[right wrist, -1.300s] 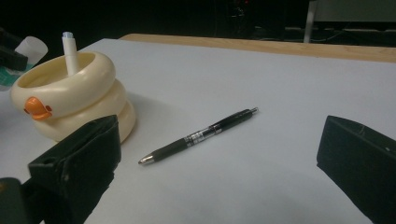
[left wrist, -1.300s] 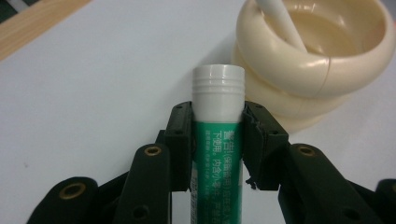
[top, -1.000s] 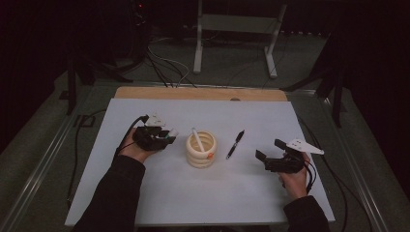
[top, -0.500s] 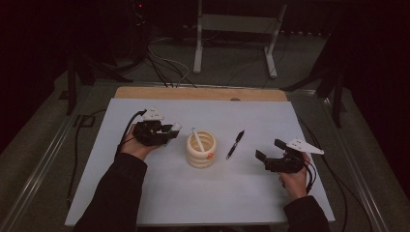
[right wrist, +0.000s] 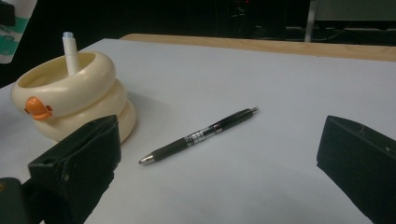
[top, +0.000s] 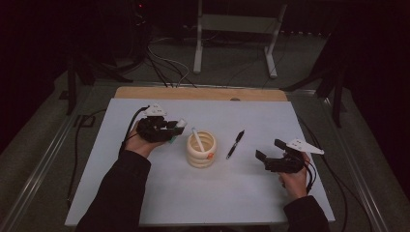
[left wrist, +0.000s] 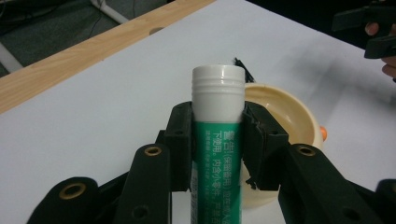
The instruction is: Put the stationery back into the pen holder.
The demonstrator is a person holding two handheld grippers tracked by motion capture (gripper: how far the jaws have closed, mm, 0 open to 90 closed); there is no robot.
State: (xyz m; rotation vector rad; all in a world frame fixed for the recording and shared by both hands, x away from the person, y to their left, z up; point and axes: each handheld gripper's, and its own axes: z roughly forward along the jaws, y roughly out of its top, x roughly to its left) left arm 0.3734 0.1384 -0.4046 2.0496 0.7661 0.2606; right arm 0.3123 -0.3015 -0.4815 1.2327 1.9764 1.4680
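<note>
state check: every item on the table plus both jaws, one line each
left gripper: jaws shut on the glue stick, held off the table beside the holder
glue stick: capped, clamped between the jaws
right gripper: jaws open, nothing between them
pen: lying flat on the white table, untouched
cream ringed holder: upright, one white marker leaning inside

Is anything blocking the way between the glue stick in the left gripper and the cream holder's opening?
Nothing visible blocks it. The left gripper holds the glue stick beside the cream holder; a white pen already stands inside, leaving room.
</note>
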